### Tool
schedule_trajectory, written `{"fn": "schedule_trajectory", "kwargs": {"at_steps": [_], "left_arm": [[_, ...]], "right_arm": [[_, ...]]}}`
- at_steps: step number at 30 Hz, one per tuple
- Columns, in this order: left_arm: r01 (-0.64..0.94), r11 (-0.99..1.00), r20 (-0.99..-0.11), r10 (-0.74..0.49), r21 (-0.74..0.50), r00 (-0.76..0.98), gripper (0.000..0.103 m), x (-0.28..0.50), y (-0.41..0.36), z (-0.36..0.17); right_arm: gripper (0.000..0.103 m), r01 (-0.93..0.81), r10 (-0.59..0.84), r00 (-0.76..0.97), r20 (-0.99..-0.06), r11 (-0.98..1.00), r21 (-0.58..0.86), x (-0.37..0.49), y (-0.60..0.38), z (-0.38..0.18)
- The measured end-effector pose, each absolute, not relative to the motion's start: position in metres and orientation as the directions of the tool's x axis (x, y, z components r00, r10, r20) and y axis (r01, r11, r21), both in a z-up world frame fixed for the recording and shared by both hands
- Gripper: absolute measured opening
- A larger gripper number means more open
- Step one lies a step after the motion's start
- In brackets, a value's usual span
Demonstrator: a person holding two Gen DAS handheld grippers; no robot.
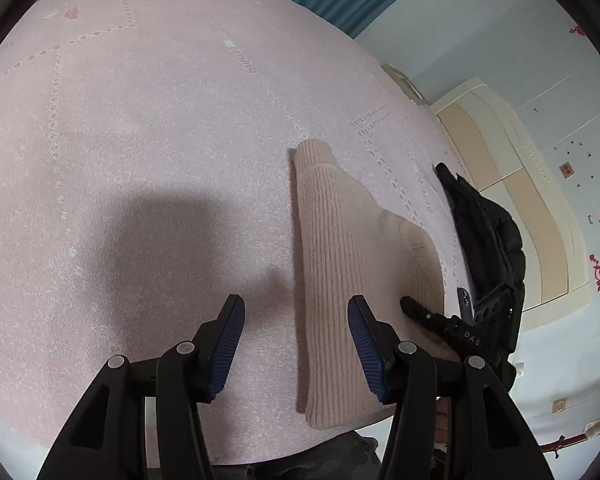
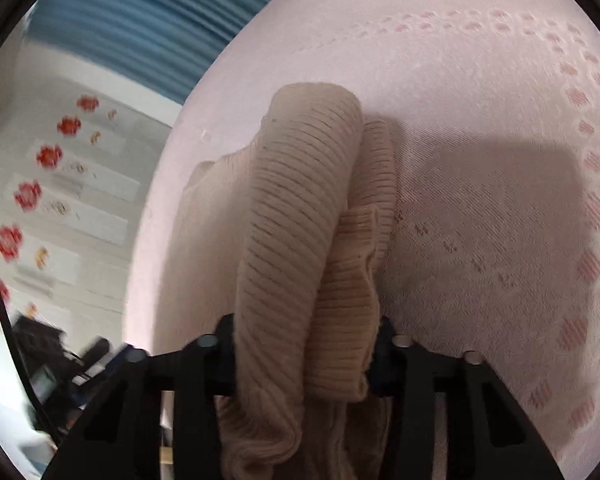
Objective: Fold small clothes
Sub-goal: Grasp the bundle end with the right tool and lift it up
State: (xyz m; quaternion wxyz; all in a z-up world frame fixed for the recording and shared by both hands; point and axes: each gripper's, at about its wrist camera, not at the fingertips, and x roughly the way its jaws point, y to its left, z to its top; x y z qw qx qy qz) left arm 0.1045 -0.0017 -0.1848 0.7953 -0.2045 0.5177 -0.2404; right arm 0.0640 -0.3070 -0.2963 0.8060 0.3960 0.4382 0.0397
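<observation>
Bunched beige ribbed knit garment (image 2: 300,264) is clenched by the right gripper (image 2: 304,356) at lower centre, presumably for folding over; left gripper (image 1: 296,344) is held released above pink bedspread (image 1: 140,160).

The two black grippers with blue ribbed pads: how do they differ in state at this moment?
The left gripper is open and holds nothing; the right gripper is shut on the beige ribbed knit garment. The left one hovers over the pink bedspread beside the garment; the right one has bunched cloth between its fingers. Both point toward the bed.
</observation>
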Motion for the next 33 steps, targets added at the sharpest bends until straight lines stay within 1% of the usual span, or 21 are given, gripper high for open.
{"fn": "schedule_trajectory", "kwargs": {"at_steps": [3, 5, 8, 10, 13, 16, 18, 20, 23, 26, 28, 31, 32, 33], "left_arm": [[0.171, 0.8, -0.722, -0.595, -0.575, 0.352, 0.051, 0.101, 0.001, -0.18], [0.174, 0.802, -0.718, -0.591, -0.571, 0.369, 0.051, 0.097, 0.006, -0.175], [0.17, 0.802, -0.71, -0.589, -0.572, 0.385, 0.051, 0.097, 0.015, -0.168], [0.171, 0.802, -0.704, -0.587, -0.572, 0.399, 0.051, 0.096, 0.023, -0.164], [0.182, 0.809, -0.698, -0.578, -0.559, 0.424, 0.051, 0.094, 0.03, -0.158], [0.181, 0.803, -0.686, -0.584, -0.568, 0.435, 0.051, 0.097, 0.039, -0.157], [0.174, 0.795, -0.676, -0.59, -0.581, 0.441, 0.051, 0.101, 0.047, -0.157], [0.165, 0.792, -0.669, -0.59, -0.588, 0.452, 0.051, 0.107, 0.057, -0.158], [0.159, 0.806, -0.676, -0.571, -0.57, 0.466, 0.051, 0.12, 0.068, -0.158], [0.15, 0.828, -0.688, -0.537, -0.541, 0.488, 0.051, 0.137, 0.08, -0.157], [0.143, 0.835, -0.691, -0.525, -0.532, 0.497, 0.051, 0.15, 0.091, -0.158], [0.141, 0.843, -0.689, -0.511, -0.52, 0.514, 0.051, 0.166, 0.102, -0.163], [0.141, 0.845, -0.69, -0.507, -0.516, 0.516, 0.051, 0.17, 0.103, -0.166], [0.141, 0.848, -0.693, -0.503, -0.511, 0.517, 0.051, 0.173, 0.104, -0.169]], "right_arm": [[0.037, 0.258, 0.402, 0.629, -0.665, 0.699, 0.667, 0.062, -0.298, -0.273], [0.036, 0.22, 0.408, 0.666, -0.624, 0.692, 0.687, 0.053, -0.29, -0.245], [0.036, 0.203, 0.347, 0.714, -0.608, 0.729, 0.654, 0.048, -0.278, -0.2], [0.036, 0.222, 0.296, 0.724, -0.623, 0.755, 0.616, 0.042, -0.276, -0.176], [0.036, 0.274, 0.172, 0.734, -0.657, 0.81, 0.518, 0.035, -0.275, -0.139], [0.036, 0.317, 0.081, 0.731, -0.677, 0.839, 0.442, 0.04, -0.273, -0.114], [0.036, 0.33, 0.065, 0.728, -0.682, 0.839, 0.432, 0.038, -0.273, -0.105], [0.036, 0.336, 0.056, 0.721, -0.691, 0.844, 0.419, 0.059, -0.264, -0.101], [0.036, 0.32, 0.092, 0.716, -0.693, 0.838, 0.442, 0.093, -0.245, -0.106], [0.036, 0.285, 0.19, 0.715, -0.673, 0.799, 0.529, 0.131, -0.222, -0.12], [0.036, 0.257, 0.265, 0.718, -0.644, 0.759, 0.599, 0.151, -0.211, -0.135], [0.036, 0.177, 0.399, 0.729, -0.557, 0.676, 0.716, 0.177, -0.196, -0.156], [0.036, 0.158, 0.428, 0.728, -0.536, 0.655, 0.739, 0.185, -0.196, -0.167], [0.036, 0.155, 0.44, 0.722, -0.534, 0.649, 0.745, 0.191, -0.199, -0.181]]}}
